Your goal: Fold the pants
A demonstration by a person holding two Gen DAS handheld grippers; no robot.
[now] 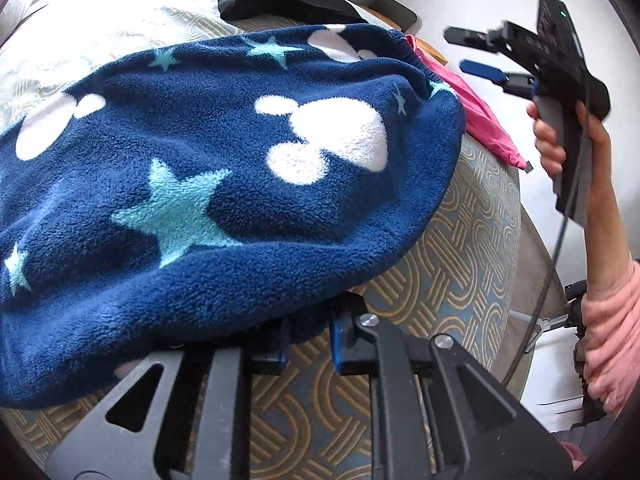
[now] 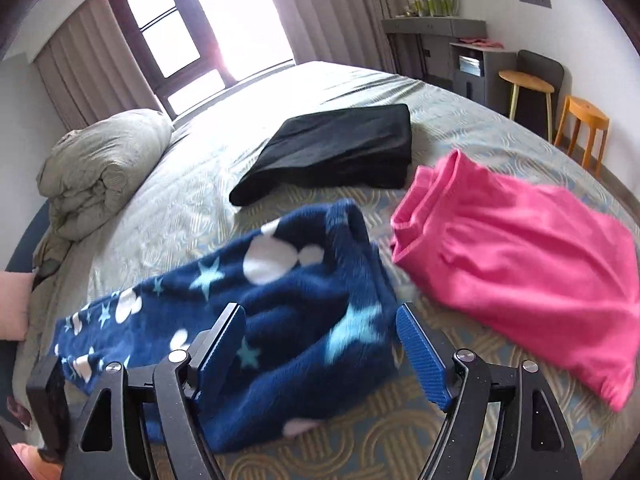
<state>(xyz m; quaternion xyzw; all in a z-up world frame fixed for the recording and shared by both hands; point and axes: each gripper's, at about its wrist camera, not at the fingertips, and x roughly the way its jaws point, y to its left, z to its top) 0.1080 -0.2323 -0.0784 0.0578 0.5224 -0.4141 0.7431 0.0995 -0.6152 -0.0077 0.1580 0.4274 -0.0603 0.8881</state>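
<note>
A wide bed (image 2: 460, 128) with a grey-blue spread woven in tan loops fills a curtained room, a grey desk (image 2: 436, 28) and wooden stools (image 2: 582, 120) against the far wall. On it lie a rolled grey duvet (image 2: 100, 168), a folded black garment (image 2: 340, 144) and crumpled pink trousers (image 2: 520, 256). The navy fleece pants (image 2: 256, 304) with white patches and pale stars stretch lengthwise from lower left towards the pink pair. The left gripper (image 1: 306, 330) is clamped on their near edge; the right gripper (image 2: 320, 344) stands wide apart, empty, above them.
</note>
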